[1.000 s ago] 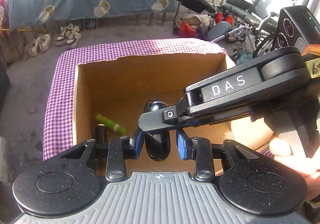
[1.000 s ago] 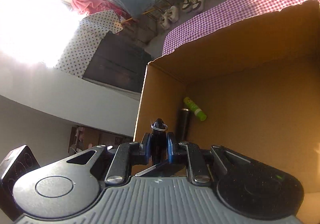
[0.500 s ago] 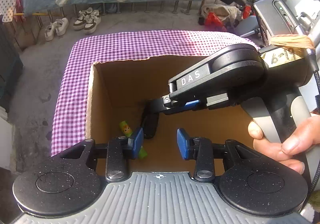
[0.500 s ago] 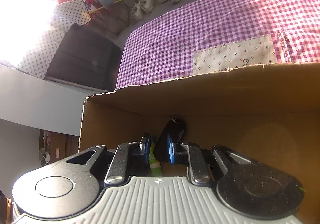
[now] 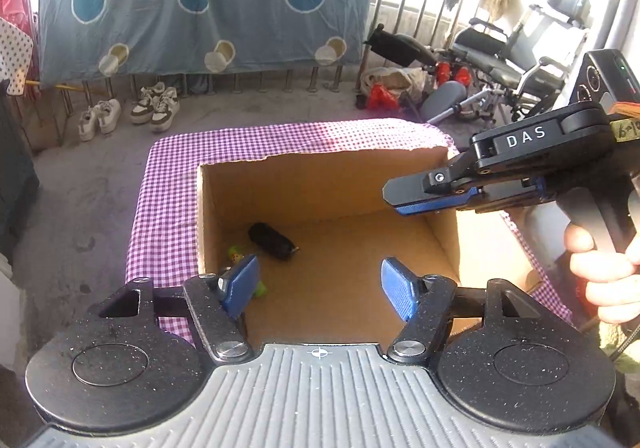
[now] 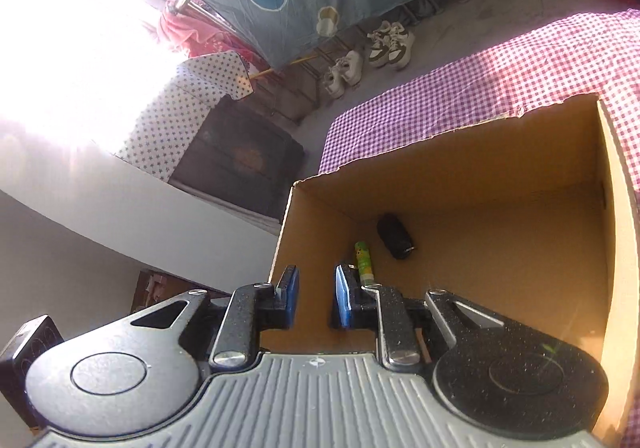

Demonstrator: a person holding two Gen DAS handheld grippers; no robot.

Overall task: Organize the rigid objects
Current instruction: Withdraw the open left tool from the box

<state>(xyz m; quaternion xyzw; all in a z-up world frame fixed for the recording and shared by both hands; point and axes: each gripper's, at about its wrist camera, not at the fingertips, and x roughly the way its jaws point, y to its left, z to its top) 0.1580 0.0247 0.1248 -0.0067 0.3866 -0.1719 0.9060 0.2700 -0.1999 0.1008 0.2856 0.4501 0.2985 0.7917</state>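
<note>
An open cardboard box (image 5: 320,158) stands on a purple checked cloth. On its floor, near the left wall, lies a black oval object (image 5: 272,240) with a small ring at one end, beside a green tube (image 5: 236,254). My left gripper (image 5: 319,272) hovers above the box's near edge, its jaws opening wide with nothing between them. My right gripper (image 5: 394,194) hangs over the box's right side, held by a hand. In the right wrist view its jaws (image 6: 316,280) are opening a little and are empty, with the black object (image 6: 395,236) and the green tube (image 6: 362,257) lying beyond them.
The checked cloth (image 5: 168,208) covers the table around the box. Shoes (image 5: 156,108) sit on the concrete floor under a hanging blue sheet. A wheelchair (image 5: 500,64) and bags stand at the far right. A dark cabinet (image 6: 240,160) is off to the left.
The black object was gripped a second ago by the right gripper inside the left's jaws; it now lies on the box floor. Both grippers have lifted back, and the left has spread wide.
</note>
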